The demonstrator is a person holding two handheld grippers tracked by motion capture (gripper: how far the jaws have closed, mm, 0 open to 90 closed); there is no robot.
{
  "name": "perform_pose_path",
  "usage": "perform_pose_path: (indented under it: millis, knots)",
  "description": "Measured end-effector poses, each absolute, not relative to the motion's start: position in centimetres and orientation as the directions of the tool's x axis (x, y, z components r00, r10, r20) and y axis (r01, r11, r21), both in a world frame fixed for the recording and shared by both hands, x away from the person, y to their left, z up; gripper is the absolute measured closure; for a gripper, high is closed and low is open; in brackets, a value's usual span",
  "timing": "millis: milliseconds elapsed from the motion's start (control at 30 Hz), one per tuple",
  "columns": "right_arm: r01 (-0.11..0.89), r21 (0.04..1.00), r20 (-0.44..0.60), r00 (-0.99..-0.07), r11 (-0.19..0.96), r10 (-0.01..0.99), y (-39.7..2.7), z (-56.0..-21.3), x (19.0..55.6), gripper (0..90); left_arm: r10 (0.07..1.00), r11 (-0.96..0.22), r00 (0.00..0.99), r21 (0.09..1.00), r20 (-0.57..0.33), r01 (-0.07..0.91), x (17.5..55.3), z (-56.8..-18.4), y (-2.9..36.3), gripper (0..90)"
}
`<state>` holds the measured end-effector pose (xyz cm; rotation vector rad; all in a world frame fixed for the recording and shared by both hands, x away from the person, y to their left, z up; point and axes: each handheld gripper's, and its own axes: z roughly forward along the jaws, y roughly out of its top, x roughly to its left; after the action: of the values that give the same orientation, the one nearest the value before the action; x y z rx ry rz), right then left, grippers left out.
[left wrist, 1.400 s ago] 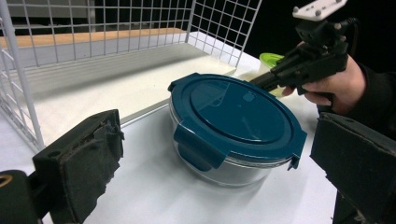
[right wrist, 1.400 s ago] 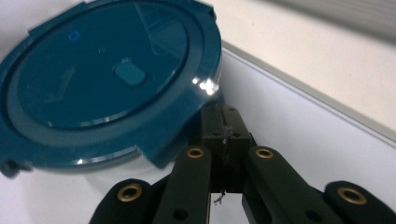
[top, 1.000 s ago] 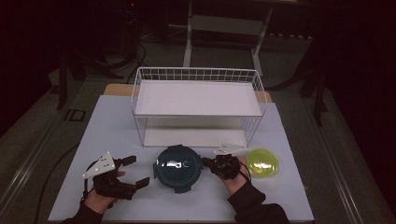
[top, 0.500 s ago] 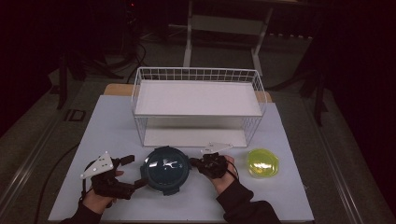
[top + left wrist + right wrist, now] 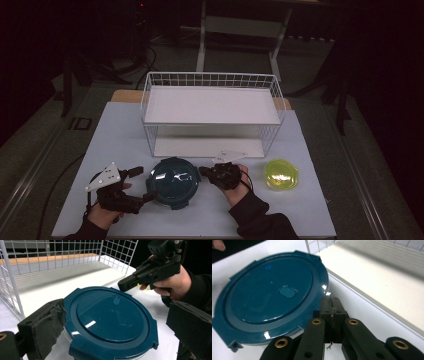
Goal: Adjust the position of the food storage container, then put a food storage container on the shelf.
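Presently, task: none was given, so I judged progress from the layout alone.
Progress: nothing stood on either level of the white wire rack [image 5: 210,107]; if shelving was the aim, I judged it not yet begun.
Teal lidded container [image 5: 174,181]: it sat on the desk [image 5: 310,210] in front of the rack, lid on, between my two hand-held grippers.
Left hand-held gripper [image 5: 145,184]: jaws wide apart, one on each side of the container's near-left rim; in the left gripper view one pad looked to be at the rim [image 5: 41,327], the other clear of it. I read nothing as gripped.
Right hand-held gripper [image 5: 331,308]: jaws closed together on nothing, the tips just beside the container's right edge; I could not tell whether they touched it.
Yellow-green lid or dish [image 5: 281,174]: it lay flat on the desk, to the right of the right hand-held gripper, apart from it.
Left to do: I judged any lift or placing was outstanding.
Count: one teal container, one yellow-green piece, one rack with two levels, two hand-held grippers.
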<state>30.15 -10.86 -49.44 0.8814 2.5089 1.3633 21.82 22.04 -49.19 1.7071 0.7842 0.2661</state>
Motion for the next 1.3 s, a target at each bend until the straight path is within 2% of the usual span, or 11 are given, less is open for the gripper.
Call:
perform_pose_path:
  millis: [100,267,367,467,600,667,733,867,967,1167,1300]
  knots:
    - [0.414,0.820,0.140,-0.815,0.395,0.562,-11.4,-48.8,29.9,81.4,0.626,-0.094,0.745,0.926,-0.231,0.367,21.8,-49.0,22.1,1.9]
    - [0.373,0.837,0.115,-0.835,0.400,0.538,-11.8,-48.2,29.1,74.9,0.633,-0.100,0.737,0.919,-0.236,0.380,21.6,-48.5,22.0,1.9]
    - [0.359,0.848,0.112,-0.841,0.390,0.529,-11.9,-47.9,28.5,65.8,0.640,-0.109,0.734,0.918,-0.229,0.382,21.4,-48.2,22.0,1.9]
    - [0.356,0.857,0.120,-0.840,0.372,0.528,-12.2,-47.6,28.1,53.8,0.640,-0.115,0.730,0.910,-0.239,0.399,21.4,-48.2,22.2,1.9]
    - [0.345,0.878,0.134,-0.843,0.332,0.521,-12.9,-47.2,27.8,29.2,0.639,-0.128,0.727,0.897,-0.252,0.423,21.2,-48.4,22.7,1.3]
    - [0.339,0.883,0.137,-0.847,0.323,0.513,-13.3,-47.1,27.7,21.3,0.643,-0.108,0.710,0.884,-0.286,0.455,21.3,-48.6,23.1,1.3]
    - [0.336,0.887,0.143,-0.851,0.316,0.505,-13.7,-46.9,27.5,17.8,0.658,-0.072,0.677,0.868,-0.329,0.491,21.3,-48.9,23.6,1.3]
    - [0.298,0.900,0.104,-0.855,0.317,0.509,-14.3,-46.7,27.2,18.6,0.663,-0.042,0.649,0.848,-0.372,0.529,21.3,-49.2,23.9,1.4]
    - [0.246,0.914,0.047,-0.855,0.324,0.516,-15.2,-46.4,27.0,17.8,0.658,0.010,0.589,0.788,-0.469,0.616,21.4,-49.7,24.1,3.2]
    - [0.231,0.921,0.025,-0.840,0.314,0.542,-16.1,-46.4,26.6,16.3,0.600,0.113,0.486,0.669,-0.635,0.735,21.9,-50.7,24.3,4.6]
    - [0.252,0.915,0.041,-0.835,0.314,0.548,-16.2,-46.4,26.3,13.8,0.567,0.195,0.378,0.565,-0.732,0.802,22.3,-51.7,24.9,14.8]
